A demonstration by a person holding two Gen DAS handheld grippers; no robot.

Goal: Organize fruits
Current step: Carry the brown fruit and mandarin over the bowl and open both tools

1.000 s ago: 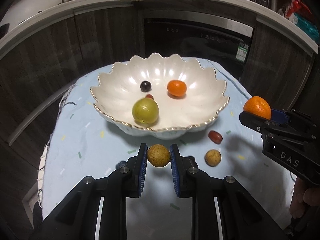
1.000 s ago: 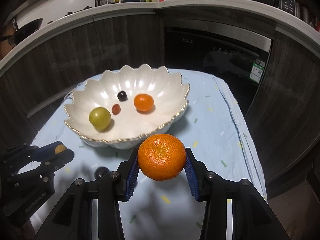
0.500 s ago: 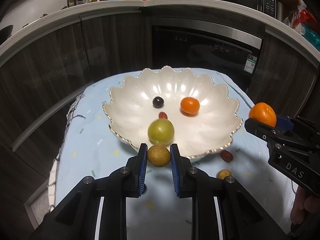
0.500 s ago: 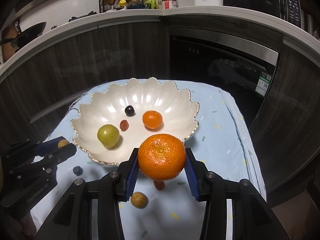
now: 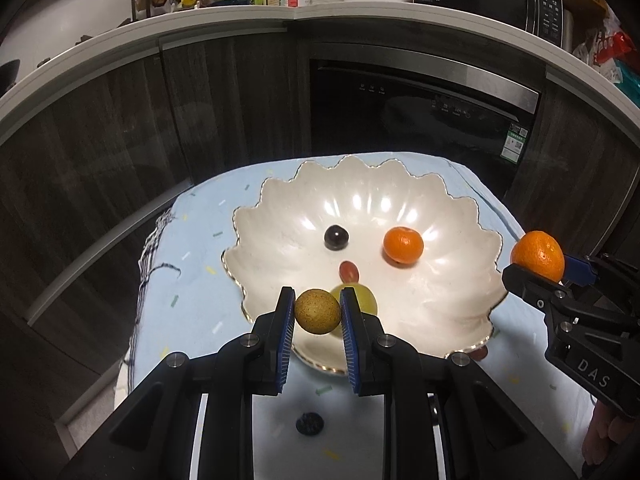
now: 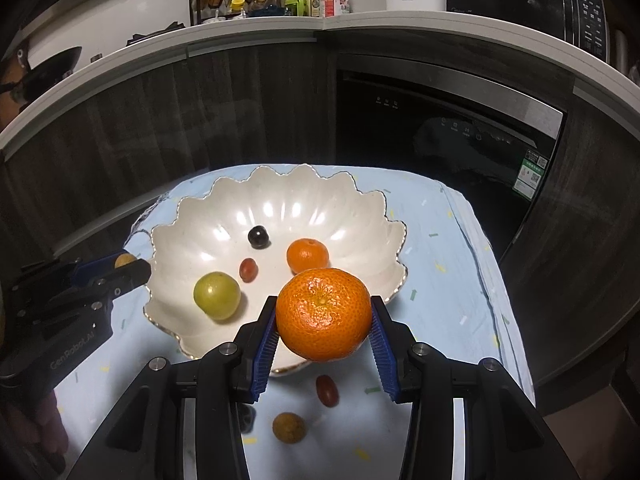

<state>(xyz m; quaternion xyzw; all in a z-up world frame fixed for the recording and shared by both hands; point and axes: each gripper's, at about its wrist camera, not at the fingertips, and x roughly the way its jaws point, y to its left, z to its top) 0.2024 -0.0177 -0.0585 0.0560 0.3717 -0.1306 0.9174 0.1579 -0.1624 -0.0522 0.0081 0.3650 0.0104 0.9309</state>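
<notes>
Both grippers carry fruit over the scalloped white ceramic bowl's (image 5: 460, 216) near rim, apparently for dropping in: the left gripper (image 5: 318, 312) pinches a small brown round fruit (image 5: 317, 311), the right gripper (image 6: 324, 316) clamps a large orange mandarin (image 6: 323, 314).

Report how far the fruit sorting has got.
Done: four fruits lie in the white bowl, among them a green fruit. In hand: left claw grips a brown fruit; right claw grips a mandarin. Left: a red grape and another brown fruit on the cloth.

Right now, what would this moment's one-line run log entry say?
left gripper: shut on brown fruit | right gripper: shut on orange | both near bowl rim | unreleased
</notes>
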